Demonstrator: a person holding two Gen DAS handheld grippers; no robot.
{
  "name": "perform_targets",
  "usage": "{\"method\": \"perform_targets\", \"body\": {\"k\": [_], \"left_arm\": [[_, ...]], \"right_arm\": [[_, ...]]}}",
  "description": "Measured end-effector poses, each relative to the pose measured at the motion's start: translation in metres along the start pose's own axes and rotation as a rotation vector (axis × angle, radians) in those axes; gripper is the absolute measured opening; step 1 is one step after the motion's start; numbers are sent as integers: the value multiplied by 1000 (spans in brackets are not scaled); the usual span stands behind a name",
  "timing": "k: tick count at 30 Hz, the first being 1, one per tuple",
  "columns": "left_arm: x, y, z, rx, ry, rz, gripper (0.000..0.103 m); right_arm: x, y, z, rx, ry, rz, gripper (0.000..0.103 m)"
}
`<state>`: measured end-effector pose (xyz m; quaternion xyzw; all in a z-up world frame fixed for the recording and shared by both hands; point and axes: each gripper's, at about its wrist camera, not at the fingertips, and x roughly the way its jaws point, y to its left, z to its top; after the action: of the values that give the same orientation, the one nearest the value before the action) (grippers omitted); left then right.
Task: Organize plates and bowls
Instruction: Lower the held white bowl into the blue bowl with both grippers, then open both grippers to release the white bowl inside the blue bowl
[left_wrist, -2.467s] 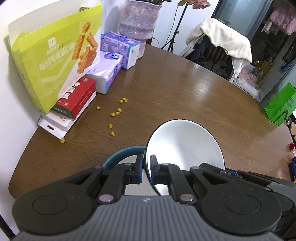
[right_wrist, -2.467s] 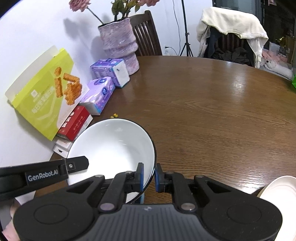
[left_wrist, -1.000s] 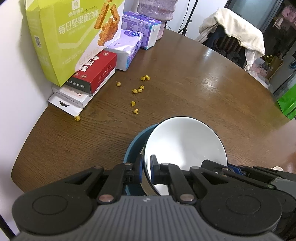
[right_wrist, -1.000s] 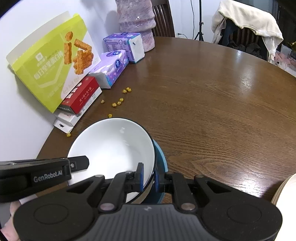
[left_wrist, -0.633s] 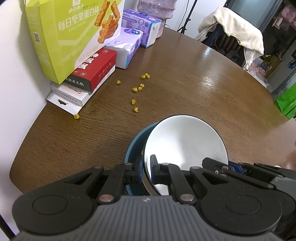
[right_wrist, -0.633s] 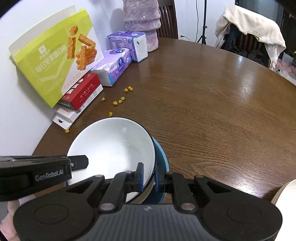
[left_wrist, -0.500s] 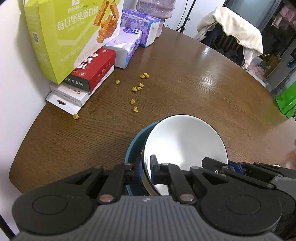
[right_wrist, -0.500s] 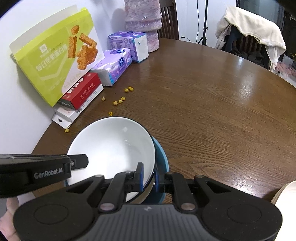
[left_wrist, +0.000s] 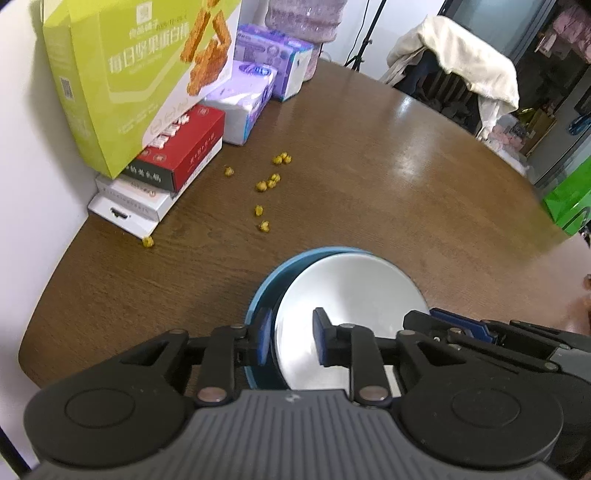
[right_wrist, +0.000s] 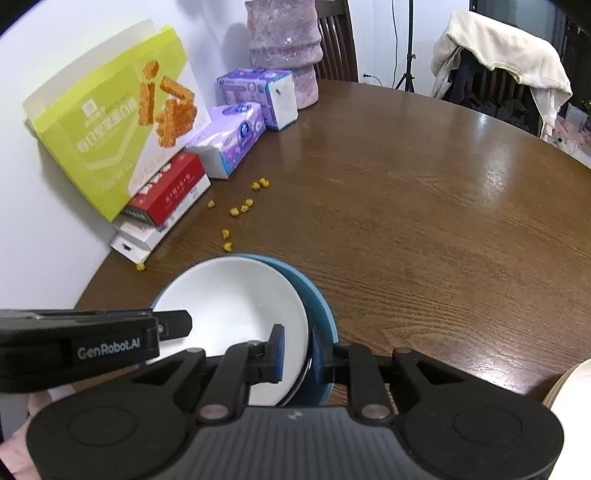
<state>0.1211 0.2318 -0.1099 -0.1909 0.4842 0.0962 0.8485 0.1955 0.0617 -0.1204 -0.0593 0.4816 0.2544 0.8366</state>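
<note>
White lettering reading "GenRobot.AI" is showing on the black left gripper (right_wrist: 173, 328) at nine o'clock in the right wrist view. The round white ceramic bowl (right_wrist: 236, 306) is sitting nested in the round blue bowl (right_wrist: 317, 314) at six o'clock on the brown wooden table (right_wrist: 424, 221). Both the left gripper and the black right gripper (right_wrist: 297, 349) have just been opening, their jaws released astride the white bowl's rim. A lime-green snack box (right_wrist: 110, 129) with Chinese print is leaning at ten o'clock over a red carton (right_wrist: 166, 192); yellow crumbs (right_wrist: 240, 210) are lying scattered between.
</note>
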Motion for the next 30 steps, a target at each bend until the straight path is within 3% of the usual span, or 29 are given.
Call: {"method": "perform_targets", "body": {"k": [2, 12, 14, 17, 23, 30], "left_arm": [[-7, -1, 2, 9, -23, -4, 38], [-34, -1, 5, 47, -111, 8, 82], [-40, -1, 4, 61, -121, 4, 88], [-50, -2, -1, 88, -145, 10, 101], [-69, 1, -12, 113, -185, 14, 103], [-80, 5, -20, 102, -196, 15, 103]], "right_arm": [[-6, -2, 2, 2, -19, 4, 17], [-39, -17, 2, 27, -116, -3, 77], [-46, -20, -1, 26, -133, -11, 83], [-57, -22, -5, 22, -149, -6, 84], [-75, -28, -21, 32, -179, -13, 103], [-86, -27, -28, 37, -191, -13, 103]]}}
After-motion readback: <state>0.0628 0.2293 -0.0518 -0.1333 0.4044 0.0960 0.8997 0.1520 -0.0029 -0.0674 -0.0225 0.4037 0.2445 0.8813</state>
